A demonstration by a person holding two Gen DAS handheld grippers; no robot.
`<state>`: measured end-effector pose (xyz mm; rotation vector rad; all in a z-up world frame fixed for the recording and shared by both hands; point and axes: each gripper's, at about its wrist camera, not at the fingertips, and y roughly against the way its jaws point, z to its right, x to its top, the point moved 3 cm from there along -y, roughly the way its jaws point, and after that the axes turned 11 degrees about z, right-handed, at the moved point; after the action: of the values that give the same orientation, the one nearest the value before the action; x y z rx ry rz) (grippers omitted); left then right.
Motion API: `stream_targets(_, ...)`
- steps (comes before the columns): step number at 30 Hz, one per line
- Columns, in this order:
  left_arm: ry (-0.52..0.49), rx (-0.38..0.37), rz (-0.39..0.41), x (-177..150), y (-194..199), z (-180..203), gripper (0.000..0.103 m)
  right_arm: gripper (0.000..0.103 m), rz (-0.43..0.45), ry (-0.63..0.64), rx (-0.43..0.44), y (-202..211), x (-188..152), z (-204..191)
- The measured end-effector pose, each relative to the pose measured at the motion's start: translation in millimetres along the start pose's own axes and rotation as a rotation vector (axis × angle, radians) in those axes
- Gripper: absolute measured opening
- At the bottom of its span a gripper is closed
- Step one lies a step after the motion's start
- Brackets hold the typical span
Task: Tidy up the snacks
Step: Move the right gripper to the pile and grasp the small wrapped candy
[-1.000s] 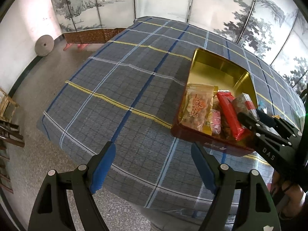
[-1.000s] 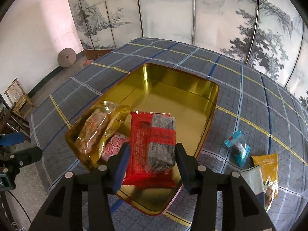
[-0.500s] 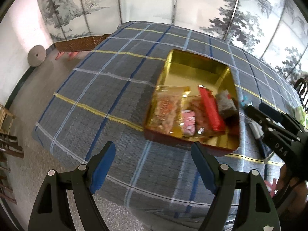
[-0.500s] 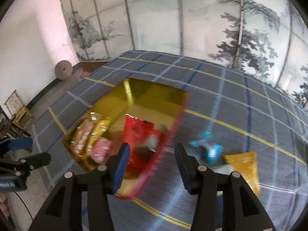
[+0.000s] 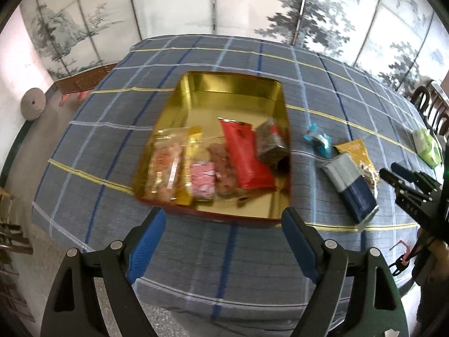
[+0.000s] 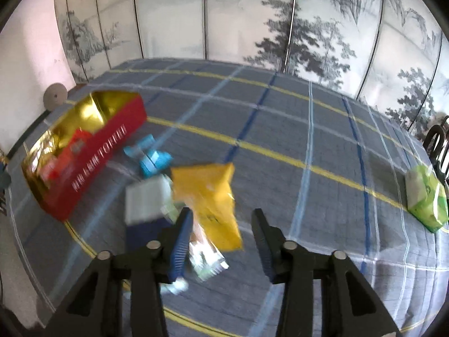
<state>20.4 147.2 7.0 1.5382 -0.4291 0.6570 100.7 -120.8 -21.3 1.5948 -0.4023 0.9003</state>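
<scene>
My right gripper [image 6: 221, 236] hangs spread and empty above the yellow foil snack pouch [image 6: 209, 185] on the plaid tablecloth [image 6: 280, 129], beside the red, gold-lined tin [image 5: 235, 98] where sorted packets go. My left gripper [image 5: 223, 241], also spread wide, waits before the tin.

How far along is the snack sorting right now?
Partly done. The tin already holds several packs, including the red pack. Both the left gripper and the right gripper are open, holding nothing. Left on the cloth: yellow bag, grey-blue pack, blue candy, green pack.
</scene>
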Motion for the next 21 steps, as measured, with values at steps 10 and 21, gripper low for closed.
stream_targets(10,-0.049,-0.003,-0.039,-5.6,-9.6,30.8,0.082,0.035,-0.041,0.039,0.16,-14.6,-16.5,-3.5)
stream_targets(21,-0.07,-0.008,-0.067,-8.7,-17.3,46.8,0.082,0.03,-0.032,0.062,0.211,-24.9,-12.2,-27.8)
